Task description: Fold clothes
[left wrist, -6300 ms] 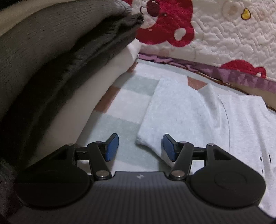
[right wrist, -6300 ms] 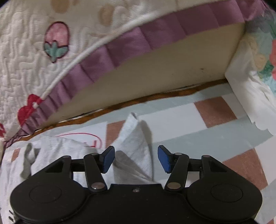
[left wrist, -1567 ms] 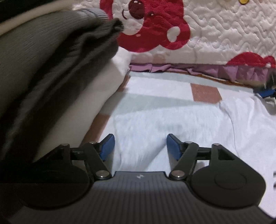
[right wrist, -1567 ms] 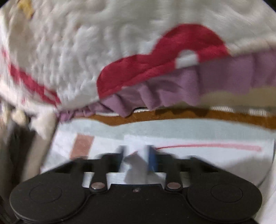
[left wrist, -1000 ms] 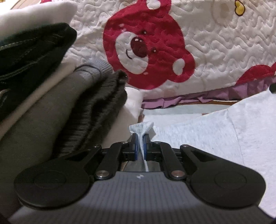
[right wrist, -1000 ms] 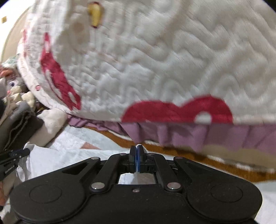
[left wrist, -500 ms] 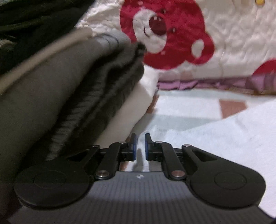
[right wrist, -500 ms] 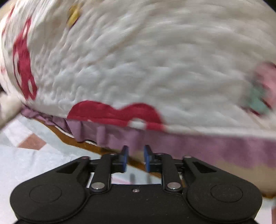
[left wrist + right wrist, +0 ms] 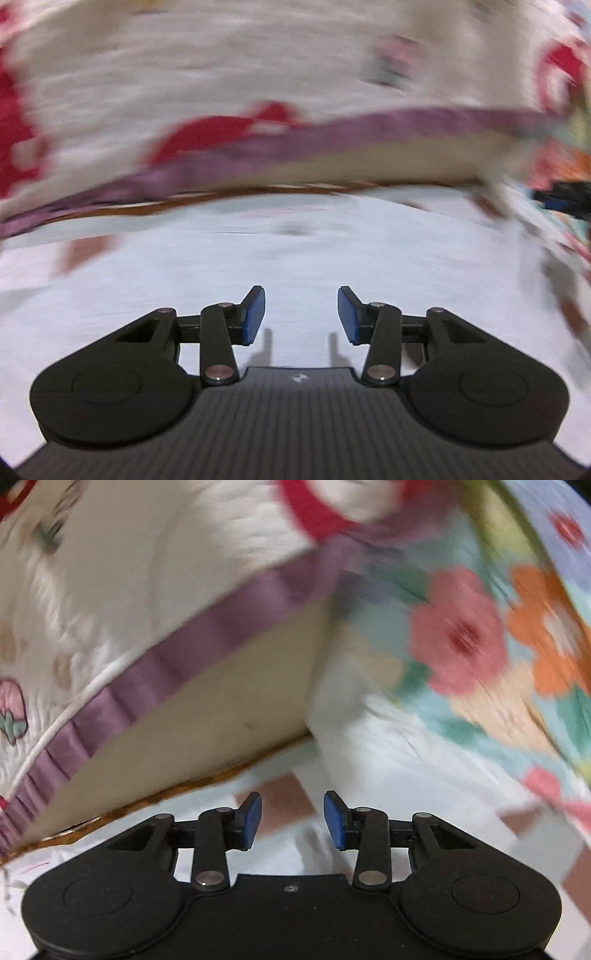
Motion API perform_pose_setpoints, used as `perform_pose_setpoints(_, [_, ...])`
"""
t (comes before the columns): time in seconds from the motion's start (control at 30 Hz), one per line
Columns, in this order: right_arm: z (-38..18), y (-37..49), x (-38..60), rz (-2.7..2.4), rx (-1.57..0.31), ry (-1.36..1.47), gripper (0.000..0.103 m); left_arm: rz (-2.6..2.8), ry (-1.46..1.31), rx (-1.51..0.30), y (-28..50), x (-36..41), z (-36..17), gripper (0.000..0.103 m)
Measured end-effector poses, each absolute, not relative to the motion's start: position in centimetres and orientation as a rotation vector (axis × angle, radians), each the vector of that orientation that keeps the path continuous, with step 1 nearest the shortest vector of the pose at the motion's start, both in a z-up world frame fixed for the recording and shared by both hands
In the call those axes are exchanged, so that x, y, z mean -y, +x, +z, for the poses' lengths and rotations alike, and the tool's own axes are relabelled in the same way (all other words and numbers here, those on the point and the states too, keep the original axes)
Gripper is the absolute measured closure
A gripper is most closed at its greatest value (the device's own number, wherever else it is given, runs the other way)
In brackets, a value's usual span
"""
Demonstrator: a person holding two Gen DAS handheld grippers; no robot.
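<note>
Left wrist view: badly smeared by motion. Left gripper seen low in the picture, blue pads parted about halfway and widening, with nothing between them and nothing held. Directly beneath and ahead, a white garment spread flat on a checked sheet of pale green, white and brown squares. Behind that, a quilted white bedspread with red prints and a purple ruffle along its lower edge, over a beige mattress side. At the far right edge, a dark shape with a bit of blue, the right gripper, too blurred to judge from this side.

Right wrist view: sharper near the tool, blurred further off. Right gripper likewise parted about halfway and widening, pads empty, gripping nothing. Below the fingers, a rumpled edge of the white garment, lying on the checked sheet, not touched by either pad as far as could be told. Up the left side, the quilted white bedspread with its purple ruffle slanting across, beige mattress side under it. To the right, a flower-print cloth in pink, orange and teal, with a white cloth or pillow below it.
</note>
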State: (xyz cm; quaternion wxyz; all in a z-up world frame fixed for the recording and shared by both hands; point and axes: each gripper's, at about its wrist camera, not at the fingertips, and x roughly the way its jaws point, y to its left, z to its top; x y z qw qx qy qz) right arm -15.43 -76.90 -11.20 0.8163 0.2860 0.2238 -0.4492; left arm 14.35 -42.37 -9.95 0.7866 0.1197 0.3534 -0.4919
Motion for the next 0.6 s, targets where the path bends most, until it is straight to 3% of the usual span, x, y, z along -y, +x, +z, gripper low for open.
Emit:
perform_pose_setpoints(0.2, [-13.7, -19.4, 74.9, -0.756, -0.505, 0.826, 0.057, -1.215, 0.339, -0.807, 8.1, 49.1, -11.6, 0.056])
perform_pose_setpoints(0.27, [-14.2, -17.8, 74.0, -0.621, -0.632, 0.779, 0.057, -1.235, 0.359, -0.835, 7.2, 50.1, -12.5, 0.056])
perform_pose_setpoints(0.37, [-14.6, -15.2, 73.2, -0.648, -0.73, 0.692, 0.046, -1.242, 0.371, -0.842, 6.7, 50.8, -13.3, 0.056])
perform_pose_setpoints(0.4, [-14.5, -14.8, 73.0, -0.665, -0.732, 0.652, 0.051, -1.239, 0.375, -0.842, 6.6, 50.8, -13.6, 0.056])
perform_pose_setpoints(0.43, [-14.4, -14.5, 72.8, -0.682, -0.733, 0.61, 0.064, -1.233, 0.378, -0.842, 6.6, 50.8, -13.7, 0.056])
perform_pose_setpoints(0.47, [-14.3, -14.1, 72.6, -0.698, -0.733, 0.568, 0.093, -1.227, 0.382, -0.842, 6.5, 50.7, -13.9, 0.056])
perform_pose_setpoints(0.6, [-12.0, -15.1, 71.8, -0.754, -0.69, 0.546, 0.095, -1.23, 0.397, -0.835, 6.8, 49.4, -13.9, 0.056])
